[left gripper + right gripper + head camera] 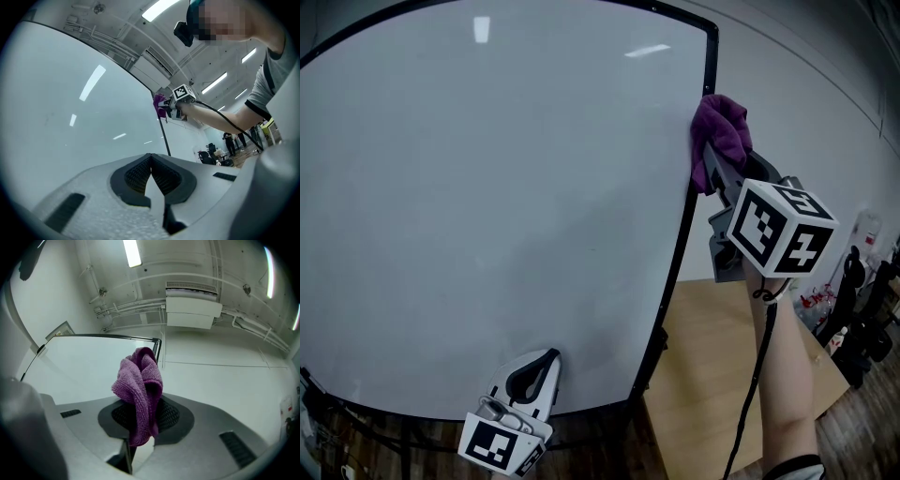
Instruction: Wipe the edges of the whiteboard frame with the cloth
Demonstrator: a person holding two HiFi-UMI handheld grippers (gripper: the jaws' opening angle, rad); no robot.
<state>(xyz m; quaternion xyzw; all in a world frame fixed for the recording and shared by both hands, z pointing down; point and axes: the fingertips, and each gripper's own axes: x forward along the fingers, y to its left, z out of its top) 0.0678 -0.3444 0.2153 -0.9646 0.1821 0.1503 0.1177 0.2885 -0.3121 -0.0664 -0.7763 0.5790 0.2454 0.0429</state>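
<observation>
At lower left, left hand-held gripper (542,364): jaws pressed together with nothing between them. The tips point up at the board's face just above its bottom edge. Whether they touch it cannot be told.
Board (487,187): plain white face with ceiling lights mirrored near the top. It fills the left and middle of the head view.
Frame (699,141): thin black strip. Its right edge runs from the rounded top right corner down to the lower right corner. Its bottom edge passes behind the left hand-held gripper.
Cloth (724,127): purple and bunched. It lies against the outer side of the frame's right edge, a little below the top right corner.
Right hand-held gripper (712,173): jaws closed on the cloth's lower part, with the rest bulging out past the tips. It is held just right of the right edge, well apart from the left hand-held gripper.
Forearm (787,375): rises from the lower right to the right hand-held gripper, with a black cable (759,375) hanging beside it.
Surface (703,366): wooden, below and to the right of the frame's lower right corner.
Wall (806,103): plain white, open alongside the right edge above the surface.
Floor (862,431): dark boards at far right. The things standing there are too small to tell.
</observation>
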